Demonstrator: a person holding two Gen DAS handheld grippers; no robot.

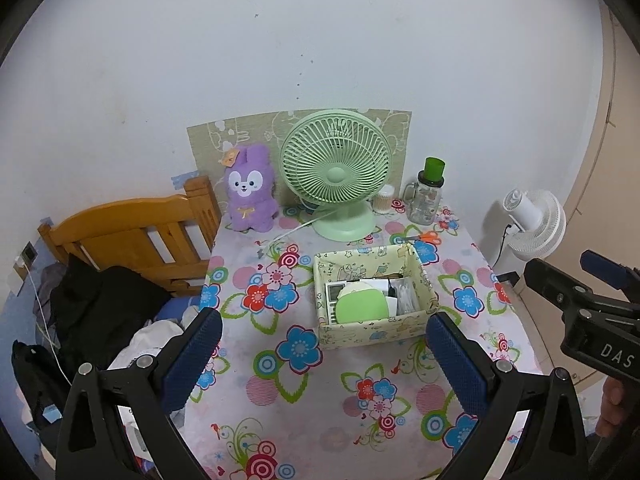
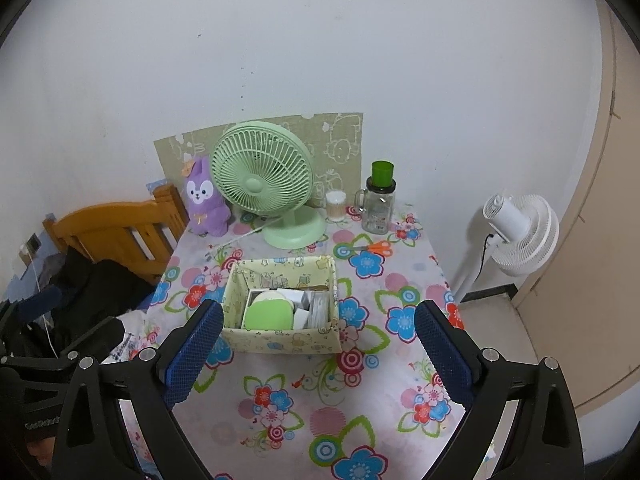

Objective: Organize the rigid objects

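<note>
Both held above floral tablecloth (image 1: 280, 380), empty: left gripper (image 1: 324, 348) jaws spread wide, right gripper (image 2: 320, 340) likewise. Patterned storage box (image 2: 280, 340) mid-table, holding green round mirror (image 2: 267, 314) and small items.

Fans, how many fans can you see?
2. The green fan stands on the table near the wall, beside the purple bunny. The white fan stands on the floor, right of the table. None seems hidden.
</note>
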